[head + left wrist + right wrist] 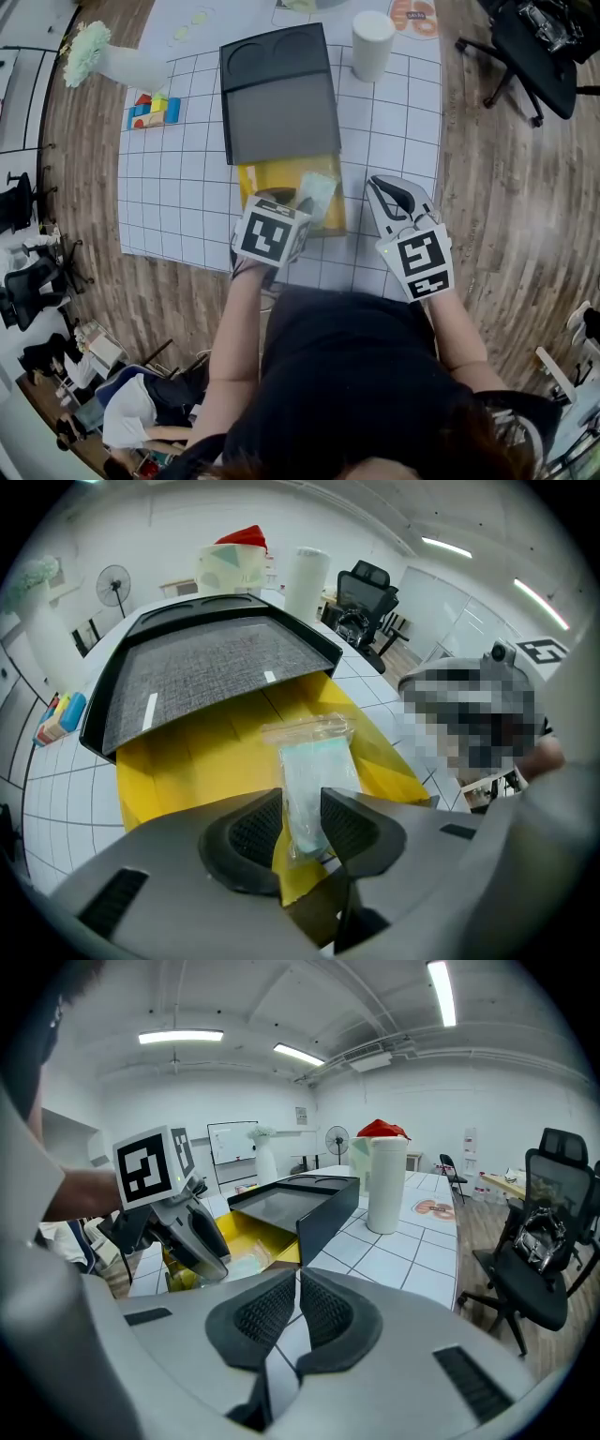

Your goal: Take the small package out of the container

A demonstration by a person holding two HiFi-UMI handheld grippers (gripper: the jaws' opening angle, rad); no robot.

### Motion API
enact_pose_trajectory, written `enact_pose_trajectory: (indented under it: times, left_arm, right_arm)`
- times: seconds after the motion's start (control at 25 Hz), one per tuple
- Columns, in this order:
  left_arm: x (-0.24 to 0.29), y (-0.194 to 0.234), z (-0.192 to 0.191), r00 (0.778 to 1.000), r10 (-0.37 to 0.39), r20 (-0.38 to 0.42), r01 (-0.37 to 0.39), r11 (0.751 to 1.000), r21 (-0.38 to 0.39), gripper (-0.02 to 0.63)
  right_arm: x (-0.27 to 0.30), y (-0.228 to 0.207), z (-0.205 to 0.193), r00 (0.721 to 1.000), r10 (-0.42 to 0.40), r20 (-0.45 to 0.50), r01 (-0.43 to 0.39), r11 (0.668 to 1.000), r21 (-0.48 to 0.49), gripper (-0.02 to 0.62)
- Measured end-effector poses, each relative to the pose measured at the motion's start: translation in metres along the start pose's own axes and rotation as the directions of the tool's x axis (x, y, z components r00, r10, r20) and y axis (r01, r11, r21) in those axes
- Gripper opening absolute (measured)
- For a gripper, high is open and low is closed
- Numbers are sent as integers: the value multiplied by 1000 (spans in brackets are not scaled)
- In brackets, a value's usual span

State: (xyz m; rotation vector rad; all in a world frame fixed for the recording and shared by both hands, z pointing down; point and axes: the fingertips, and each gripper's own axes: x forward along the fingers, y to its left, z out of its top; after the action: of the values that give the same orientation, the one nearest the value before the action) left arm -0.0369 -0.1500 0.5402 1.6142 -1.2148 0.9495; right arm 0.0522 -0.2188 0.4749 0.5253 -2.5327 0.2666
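The container is a black box [278, 94] with a yellow drawer [272, 175] pulled out toward me. The small package [314, 780], a clear zip bag with pale green contents, stands up over the drawer's near end [187, 761]. My left gripper [302, 822] is shut on the bag's lower part, with a pad touching each side. In the head view the bag [317, 194] sticks out past the left gripper [300, 208]. My right gripper [384, 187] is shut with nothing in it. It rests on the mat to the right of the drawer, and its pads [296, 1312] almost touch.
A white gridded mat [394, 131] covers the table. On it stand a white cylinder [372, 44] at the back right, coloured blocks [153, 111] at the left, and a white vase with a green flower [103, 58]. A black office chair [534, 47] stands on the wooden floor at the right.
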Motion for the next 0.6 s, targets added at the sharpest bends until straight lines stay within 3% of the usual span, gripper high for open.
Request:
enact_pose_trajectory:
  times: [0.32, 0.6]
  left_arm:
    - [1, -1, 2, 1000, -2, 5, 2, 1000, -27, 100]
    - [-8, 0, 8, 998, -18, 57, 20, 999, -45, 57]
  right_arm:
    - [3, -2, 0, 1000, 3, -5, -3, 1000, 0, 21]
    - [5, 0, 2, 1000, 14, -7, -14, 1000, -9, 21]
